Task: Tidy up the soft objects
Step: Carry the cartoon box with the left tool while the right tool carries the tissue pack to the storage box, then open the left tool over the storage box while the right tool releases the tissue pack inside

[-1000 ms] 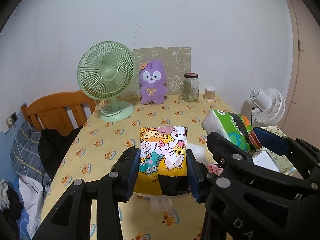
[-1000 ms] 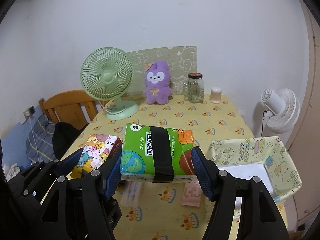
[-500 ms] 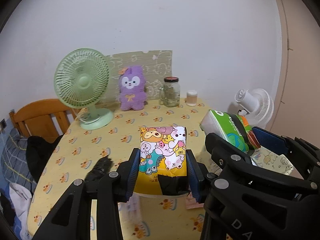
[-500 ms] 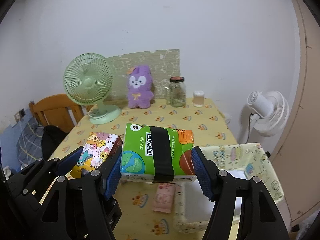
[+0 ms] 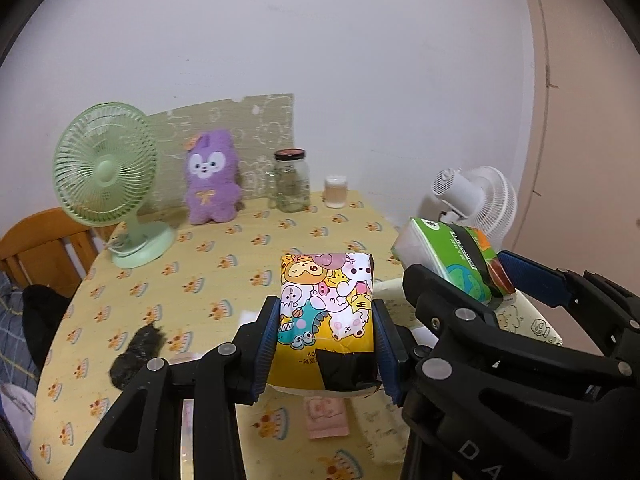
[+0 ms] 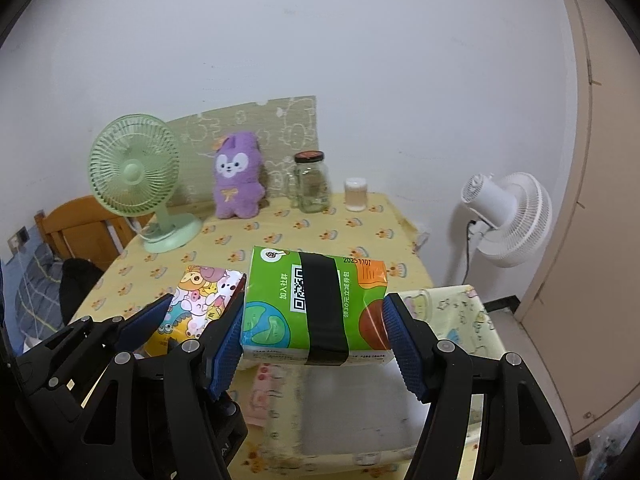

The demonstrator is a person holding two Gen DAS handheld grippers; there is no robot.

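Since the earlier frames both hands have travelled to the right across the counter [image 5: 224, 256]: the green fan [image 5: 106, 164] and the purple plush [image 5: 212, 178] have slid toward the left of the views, and the fabric basket [image 6: 460, 308] now lies under and just ahead of the right gripper [image 6: 314, 344]. The grips themselves did not change.

The left gripper [image 5: 326, 340] holds the cartoon tissue pack [image 5: 326, 304] with its fingers [image 5: 268, 340] set narrow, pressing the two long sides; the pack's long axis points forward, away from the camera. The right gripper holds the green tissue pack [image 6: 316, 308] with its fingers [image 6: 226, 348] set wider, pressing the two short ends, so its long axis lies across, from finger to finger. Both packs are lifted above the counter, side by side, the cartoon pack just left of the green one.

I judge the basket is the goal. It lies to the right and below, nearer to the right hand, so the green pack probably goes in first. A small pink packet [image 5: 326, 416] lies on the counter beneath the left gripper.
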